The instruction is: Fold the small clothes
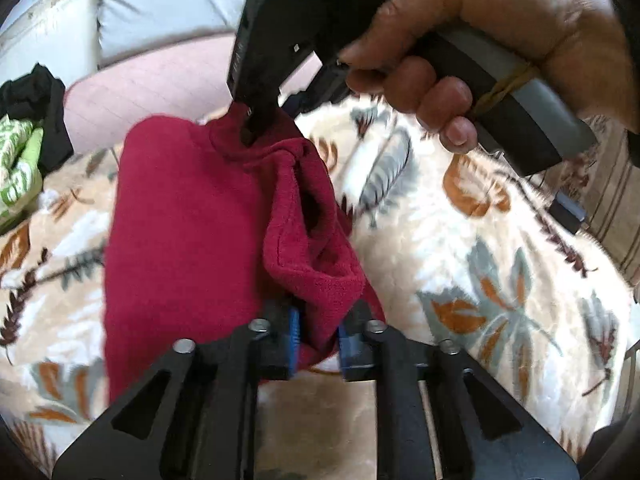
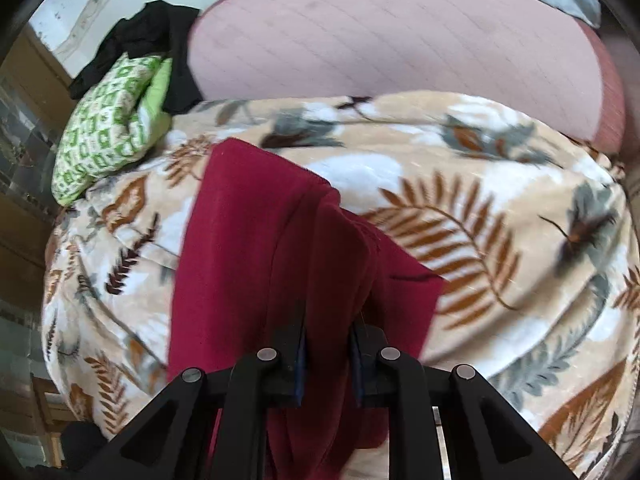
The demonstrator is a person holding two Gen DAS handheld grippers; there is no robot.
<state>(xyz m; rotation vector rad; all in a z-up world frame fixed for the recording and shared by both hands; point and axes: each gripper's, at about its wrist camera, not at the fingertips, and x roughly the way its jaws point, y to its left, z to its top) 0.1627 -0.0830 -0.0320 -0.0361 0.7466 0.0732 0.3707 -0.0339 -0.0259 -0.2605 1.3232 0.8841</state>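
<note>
My left tongs point(image 1: 318, 338) are clenched on one edge of the red cloth point(image 1: 188, 232), blue pads pinching a bunched fold. My right tongs point(image 2: 328, 354) grip another edge of the same cloth, and in the left view I see their black tips point(image 1: 256, 126) biting its far corner, with the hand point(image 1: 500, 40) wrapped around the handle. The cloth hangs between both tongs, lifted above the leaf-patterned blanket point(image 2: 480, 220). Beyond the cloth, at the blanket's far left edge, sits a green-and-white patterned cloth point(image 2: 108, 128) with a black garment point(image 2: 160, 36) behind it, beside a pink cushion point(image 2: 380, 40).
</note>
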